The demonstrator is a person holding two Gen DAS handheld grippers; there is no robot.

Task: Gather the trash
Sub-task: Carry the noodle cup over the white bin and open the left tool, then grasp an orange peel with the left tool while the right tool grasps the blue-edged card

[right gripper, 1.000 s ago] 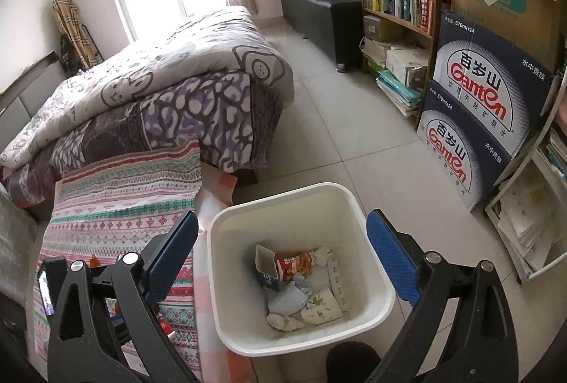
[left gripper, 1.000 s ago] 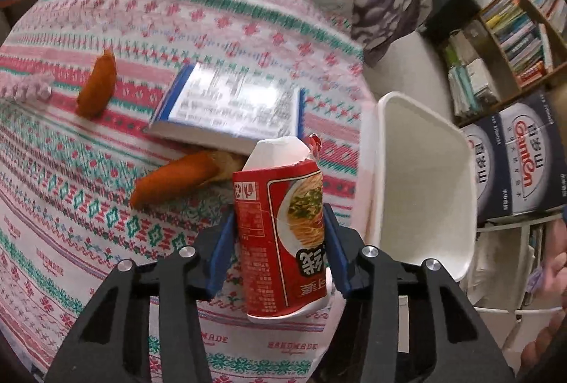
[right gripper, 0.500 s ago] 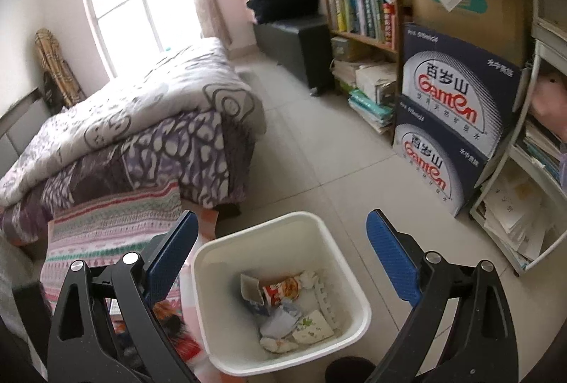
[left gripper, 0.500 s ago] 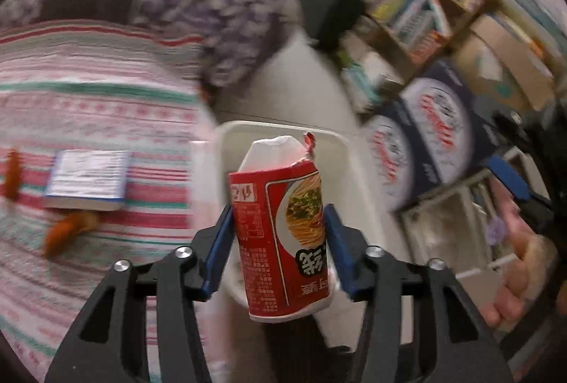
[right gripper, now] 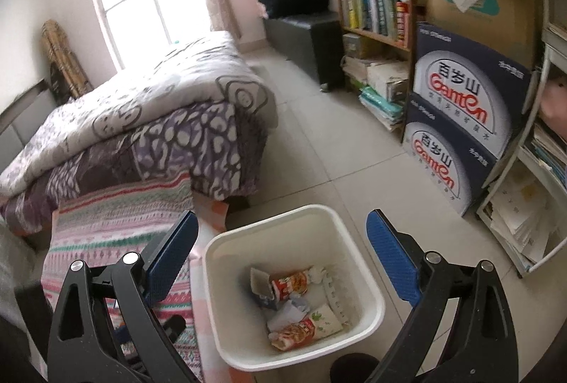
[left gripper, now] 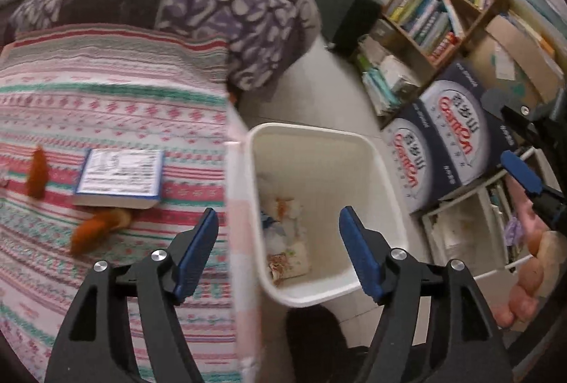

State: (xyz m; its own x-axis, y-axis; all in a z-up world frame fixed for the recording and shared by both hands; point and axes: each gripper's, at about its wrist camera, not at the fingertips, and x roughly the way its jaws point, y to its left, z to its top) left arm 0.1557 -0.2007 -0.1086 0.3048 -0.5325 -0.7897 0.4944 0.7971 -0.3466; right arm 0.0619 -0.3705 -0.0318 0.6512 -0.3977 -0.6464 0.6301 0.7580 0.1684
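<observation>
My left gripper [left gripper: 278, 220] hovers above the white trash bin [left gripper: 319, 163] beside the table, its jaws opening with nothing between them. In the right wrist view the bin [right gripper: 269, 216] holds crumpled paper and wrappers, a red noodle carton [right gripper: 288, 283] and another red noodle carton [right gripper: 294, 333] lying near its front wall. My right gripper [right gripper: 281, 223] stands open and empty above the bin's far side. One blue pad of the right gripper [left gripper: 521, 170] shows at the right edge of the left wrist view, with a hand [left gripper: 531, 276] below it.
On the patterned tablecloth [left gripper: 106, 99] lie a blue-edged book [left gripper: 120, 177] and two orange pieces [left gripper: 37, 170] [left gripper: 95, 227]. A bed [right gripper: 159, 106] stands beyond the table. Stacked water boxes [right gripper: 467, 113], a bookshelf [right gripper: 372, 7] and a white rack [right gripper: 531, 205] line the right side.
The red noodle carton has left my left gripper, whose jaws have spread apart. A second red carton now lies in the bin. The left view swung from the table to over the bin.
</observation>
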